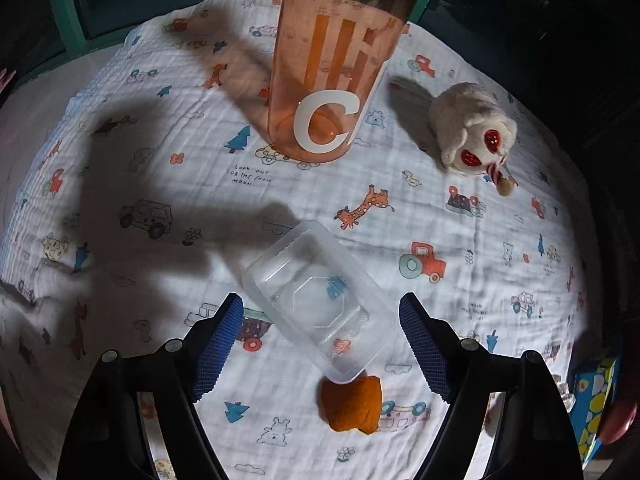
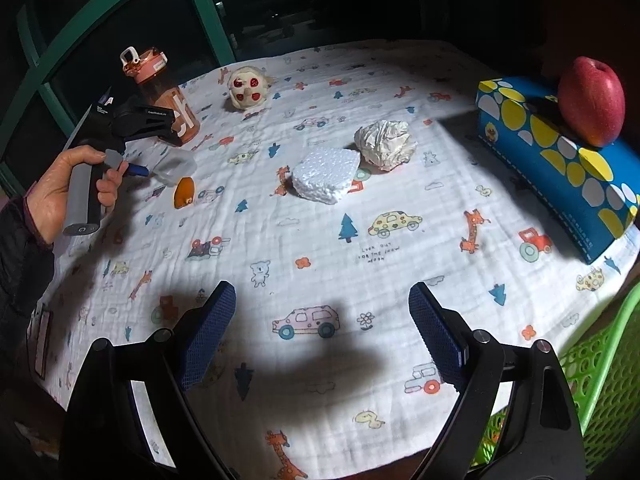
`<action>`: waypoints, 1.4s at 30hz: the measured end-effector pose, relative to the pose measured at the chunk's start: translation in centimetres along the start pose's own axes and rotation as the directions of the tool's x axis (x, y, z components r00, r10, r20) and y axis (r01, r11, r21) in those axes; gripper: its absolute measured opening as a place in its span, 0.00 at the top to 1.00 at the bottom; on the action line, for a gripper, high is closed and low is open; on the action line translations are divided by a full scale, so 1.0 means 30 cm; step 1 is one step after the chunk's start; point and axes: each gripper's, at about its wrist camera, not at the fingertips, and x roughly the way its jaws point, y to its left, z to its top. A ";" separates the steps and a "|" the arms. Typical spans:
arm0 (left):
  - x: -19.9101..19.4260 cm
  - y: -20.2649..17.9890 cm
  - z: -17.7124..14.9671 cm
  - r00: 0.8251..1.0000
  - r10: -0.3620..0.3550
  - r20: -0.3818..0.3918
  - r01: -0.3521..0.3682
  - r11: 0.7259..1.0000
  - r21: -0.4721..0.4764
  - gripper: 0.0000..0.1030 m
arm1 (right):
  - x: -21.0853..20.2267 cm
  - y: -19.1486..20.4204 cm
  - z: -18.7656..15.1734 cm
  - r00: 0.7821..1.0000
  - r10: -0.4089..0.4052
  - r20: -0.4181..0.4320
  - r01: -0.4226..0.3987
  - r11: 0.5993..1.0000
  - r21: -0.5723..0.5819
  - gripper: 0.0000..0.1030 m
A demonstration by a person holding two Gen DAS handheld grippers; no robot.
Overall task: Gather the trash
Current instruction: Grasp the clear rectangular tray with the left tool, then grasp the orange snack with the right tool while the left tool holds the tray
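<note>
A clear plastic tray [image 1: 316,300] lies on the printed cloth, between the blue fingers of my left gripper [image 1: 322,344]. That gripper is open and its pads stand apart from the tray's sides. An orange peel piece [image 1: 352,404] touches the tray's near corner. In the right wrist view the tray [image 2: 176,166] and the peel [image 2: 185,192] show at the left, beside a hand [image 2: 72,192] holding the left gripper. A white foam chunk [image 2: 324,178] and a crumpled paper ball [image 2: 384,144] lie mid-table. My right gripper [image 2: 322,336] hangs open over bare cloth, well short of them.
An orange drinking bottle [image 1: 332,80] and a plush toy [image 1: 472,132] stand beyond the tray. A blue tissue box [image 2: 560,168] with a red apple [image 2: 592,102] on it sits at the right. A green perforated basket [image 2: 600,380] is beside the table's right edge.
</note>
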 end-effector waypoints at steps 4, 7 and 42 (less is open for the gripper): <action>0.037 -0.008 0.019 1.000 0.020 -0.011 -0.021 0.999 -0.042 0.25 | 0.030 -0.014 0.008 1.000 0.007 -0.012 -0.007 1.000 0.006 0.15; 0.056 -0.014 0.030 0.999 0.043 -0.012 -0.044 0.996 -0.072 0.25 | 0.044 -0.022 0.012 1.000 0.011 -0.017 -0.011 1.000 0.012 0.15; -0.181 0.171 -0.049 0.996 -0.038 0.086 0.027 0.992 0.120 0.49 | 0.224 0.250 0.096 0.993 0.100 -0.070 -0.106 0.990 -0.091 0.15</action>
